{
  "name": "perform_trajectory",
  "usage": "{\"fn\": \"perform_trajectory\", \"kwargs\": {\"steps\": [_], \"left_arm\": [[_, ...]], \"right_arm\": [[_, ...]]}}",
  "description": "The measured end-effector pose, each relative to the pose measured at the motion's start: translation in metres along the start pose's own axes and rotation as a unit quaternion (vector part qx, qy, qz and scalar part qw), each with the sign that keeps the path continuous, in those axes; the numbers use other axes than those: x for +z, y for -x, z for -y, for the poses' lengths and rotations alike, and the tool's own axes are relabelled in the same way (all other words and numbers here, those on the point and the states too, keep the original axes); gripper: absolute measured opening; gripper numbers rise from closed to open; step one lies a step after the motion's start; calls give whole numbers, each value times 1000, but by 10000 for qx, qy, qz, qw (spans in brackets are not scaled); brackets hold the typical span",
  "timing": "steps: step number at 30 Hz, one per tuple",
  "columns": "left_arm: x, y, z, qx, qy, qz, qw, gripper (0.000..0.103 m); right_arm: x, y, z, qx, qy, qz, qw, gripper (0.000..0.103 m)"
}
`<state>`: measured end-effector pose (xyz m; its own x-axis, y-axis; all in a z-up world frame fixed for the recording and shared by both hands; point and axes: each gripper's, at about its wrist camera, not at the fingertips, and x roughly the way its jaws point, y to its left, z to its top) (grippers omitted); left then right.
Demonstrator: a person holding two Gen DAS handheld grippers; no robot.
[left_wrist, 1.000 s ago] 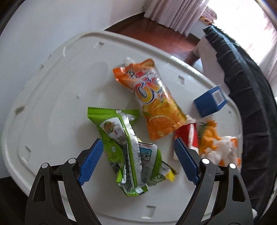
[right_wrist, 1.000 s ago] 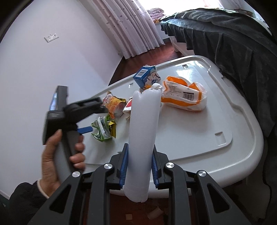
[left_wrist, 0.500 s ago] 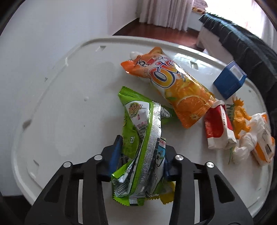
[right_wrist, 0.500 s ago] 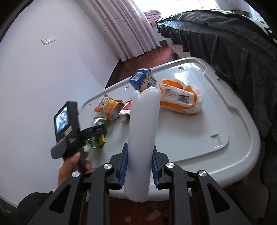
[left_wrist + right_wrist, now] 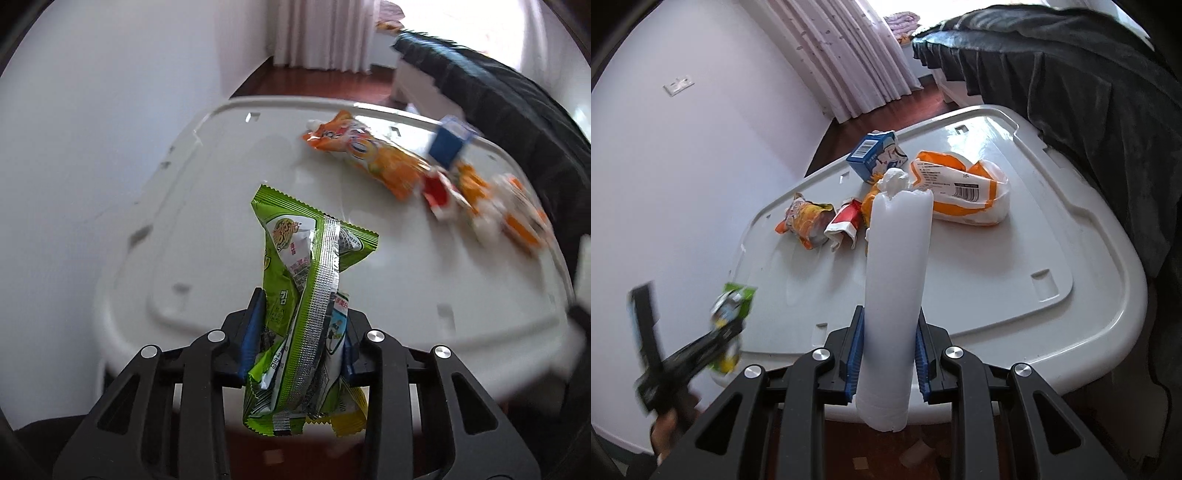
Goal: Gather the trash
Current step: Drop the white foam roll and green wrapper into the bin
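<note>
The green snack wrapper [image 5: 306, 295] sits pinched in my left gripper [image 5: 299, 339]: the blue pads [image 5: 252, 332] press on its crumpled lower half, and its zigzag top edge stands up above the jaws. A yellow scrap of wrapping [image 5: 347, 417] hangs out below with it. Those jaws have just been closing, and the wrapper is between them. From my right wrist view I see the same wrapper [image 5: 733, 314] raised off the surface, out past the near left corner of the white plastic lid [image 5: 1052, 332], with a hand [image 5: 670, 424] on the grip below; that part is blurred.

My right gripper [image 5: 889, 354] is clamped on a white plastic tube [image 5: 895, 295], its pads tight against both sides, the tube standing roughly along the fingers with a ragged white tuft at its far end.

The rest of the trash lies together on the far part of the lid: an orange juice pouch [image 5: 373, 155], a blue carton [image 5: 877, 155], a red and white wrapper [image 5: 846, 221], and an orange and white pack [image 5: 964, 192] with a barcode. The carton stands just behind the others. In the left wrist view this group is smeared.

A dark blanket [image 5: 1071, 74] hangs beside the lid on the right, and pale curtains [image 5: 846, 55] hang in the far corner against the white wall.
</note>
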<state>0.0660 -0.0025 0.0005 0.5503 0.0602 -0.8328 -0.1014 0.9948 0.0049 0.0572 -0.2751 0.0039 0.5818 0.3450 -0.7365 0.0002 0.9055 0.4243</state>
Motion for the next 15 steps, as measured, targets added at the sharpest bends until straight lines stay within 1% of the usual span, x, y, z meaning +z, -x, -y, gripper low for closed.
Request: {"fn": "perform_trajectory", "kwargs": {"steps": [3,6,8,11,12,15], "left_arm": [[-34,32,-8,-15,-197,221,9996,33],[-50,47,-15,-4,-234,330,9992,33],[-68,62,-16,10,-268,438,9987,33],[-92,77,-14,-104,-325,492,9982,34],[-97,78,-12,-148,-336,478,9982,34],[-121,76,-8,-350,-397,263,9983,34]], "right_arm": [[-8,9,-9,-52,321,220,9992,24],[-16,19,-20,-135,706,463,9963,24],[-24,26,-26,-10,815,545,9952,24],[-44,33,-30,195,780,453,9957,24],[-57,34,-31,248,762,352,9962,24],[-89,37,-34,269,747,85,9968,24]]}}
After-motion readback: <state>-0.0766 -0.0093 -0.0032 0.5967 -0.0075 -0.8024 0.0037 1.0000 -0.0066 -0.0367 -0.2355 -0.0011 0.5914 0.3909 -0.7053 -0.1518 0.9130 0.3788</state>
